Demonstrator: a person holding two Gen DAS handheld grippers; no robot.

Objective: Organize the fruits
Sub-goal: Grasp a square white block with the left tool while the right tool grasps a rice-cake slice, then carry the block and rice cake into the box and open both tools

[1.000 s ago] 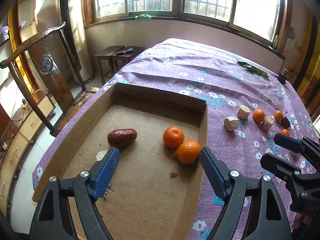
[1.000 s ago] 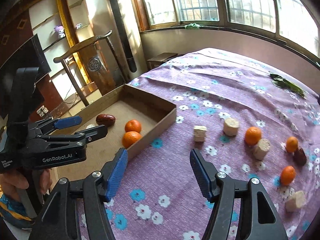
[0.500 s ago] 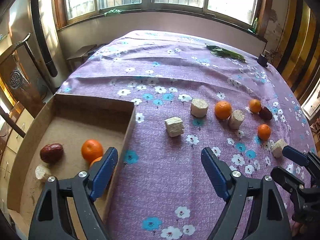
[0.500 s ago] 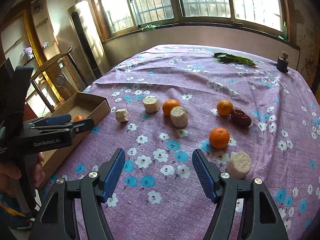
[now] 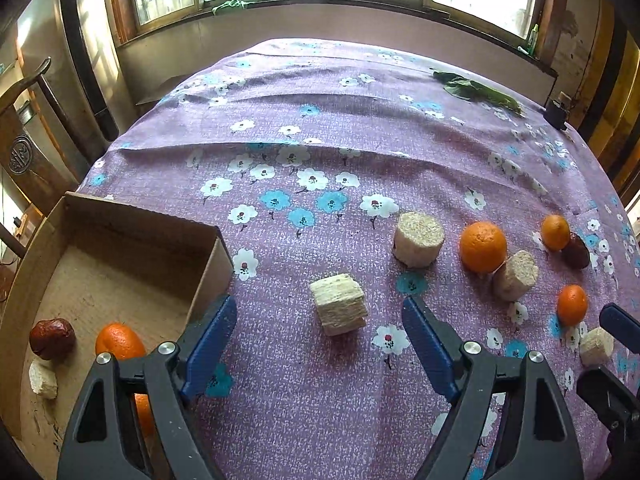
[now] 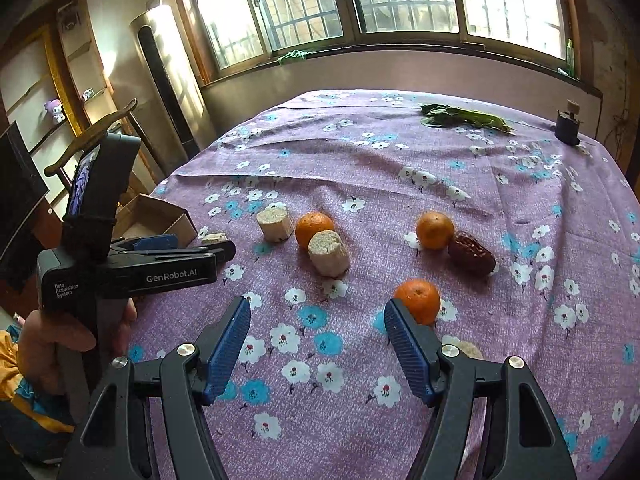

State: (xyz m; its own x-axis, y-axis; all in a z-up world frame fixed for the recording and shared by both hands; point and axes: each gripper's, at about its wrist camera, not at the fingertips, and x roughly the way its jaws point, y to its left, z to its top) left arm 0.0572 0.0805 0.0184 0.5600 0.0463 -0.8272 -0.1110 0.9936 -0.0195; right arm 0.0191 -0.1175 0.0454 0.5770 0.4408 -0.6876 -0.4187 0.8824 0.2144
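A cardboard box (image 5: 140, 216) at the left holds an orange (image 5: 120, 342), a red date (image 5: 52, 338) and a pale chunk (image 5: 43, 378). My left gripper (image 5: 318, 302) hovers over the purple flowered cloth with a pale cube (image 5: 338, 308) between its closing jaws, pads not touching it. Beyond lie pale cylinders (image 5: 418, 238), oranges (image 5: 482, 246) and a date (image 5: 576, 250). My right gripper (image 6: 317, 305) is open and empty; an orange (image 6: 418, 300) sits just past its right fingertip. The left gripper (image 6: 180, 248) shows at the left, in a hand.
Green leaves (image 5: 476, 92) and a small dark object (image 5: 556, 110) lie at the far right of the table. A wooden chair (image 5: 24, 92) stands left of the box. The cloth's middle and far part (image 6: 380, 168) carry nothing. Windows run along the back wall.
Both views have swung right, from the box to the loose fruit on the cloth. The left gripper has come down over the pale cube. The right gripper now stands close to an orange.
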